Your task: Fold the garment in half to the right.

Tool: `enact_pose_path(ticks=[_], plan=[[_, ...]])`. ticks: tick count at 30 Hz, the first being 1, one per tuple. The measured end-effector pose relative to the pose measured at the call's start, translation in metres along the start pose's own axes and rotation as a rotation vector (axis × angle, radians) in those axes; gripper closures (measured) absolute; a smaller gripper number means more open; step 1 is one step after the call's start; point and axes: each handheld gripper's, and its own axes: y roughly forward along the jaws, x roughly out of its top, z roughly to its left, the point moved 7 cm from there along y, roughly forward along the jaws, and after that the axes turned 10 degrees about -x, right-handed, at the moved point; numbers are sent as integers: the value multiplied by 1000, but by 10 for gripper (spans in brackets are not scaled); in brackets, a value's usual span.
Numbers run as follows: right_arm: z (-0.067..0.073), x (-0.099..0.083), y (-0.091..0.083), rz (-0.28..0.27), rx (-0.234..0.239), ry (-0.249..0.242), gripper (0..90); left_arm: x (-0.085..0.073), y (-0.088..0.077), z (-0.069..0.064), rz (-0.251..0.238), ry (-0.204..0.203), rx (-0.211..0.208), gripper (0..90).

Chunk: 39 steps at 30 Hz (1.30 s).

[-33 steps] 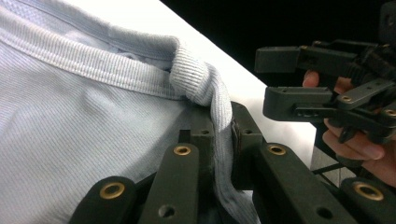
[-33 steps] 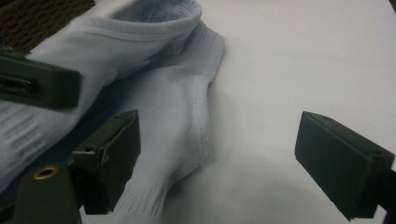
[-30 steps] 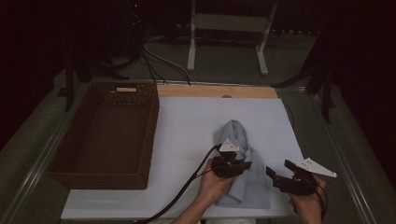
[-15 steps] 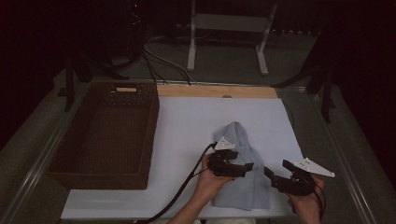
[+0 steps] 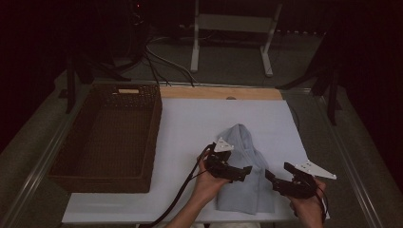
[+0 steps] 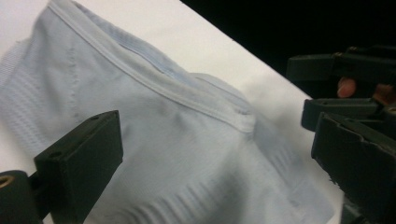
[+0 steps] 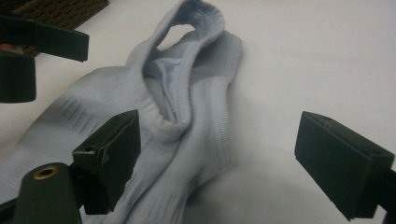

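the left gripper (image 5: 237, 169) has slid back toward the person, off the pale blue garment's (image 5: 247, 190) middle. the right gripper (image 5: 278, 179) edged slightly closer to the cloth.

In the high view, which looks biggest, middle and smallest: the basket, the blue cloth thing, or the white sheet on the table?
Largest to smallest:
1. white sheet
2. wicker basket
3. light blue garment
The gaps are plain, so nearness to the camera does not blur this order.

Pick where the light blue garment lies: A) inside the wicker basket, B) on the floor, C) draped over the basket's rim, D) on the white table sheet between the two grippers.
D: the garment lies flat on the white sheet, right of the basket, with the left gripper over it and the right gripper beside it.
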Motion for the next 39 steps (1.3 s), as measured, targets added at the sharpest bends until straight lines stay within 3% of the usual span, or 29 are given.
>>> enact_pose_path(ticks=[10, 29, 39], plan=[[10, 2, 1, 0, 22, -11, 150, -1, -14, 10, -31, 23, 49, 37], [31, 0, 7, 28, 67, -41, 196, -16, -33, 21, -25, 18, 71, 37], [40, -4, 13, 68, 89, -58, 297, -19, -34, 23, -25, 15, 72, 37]])
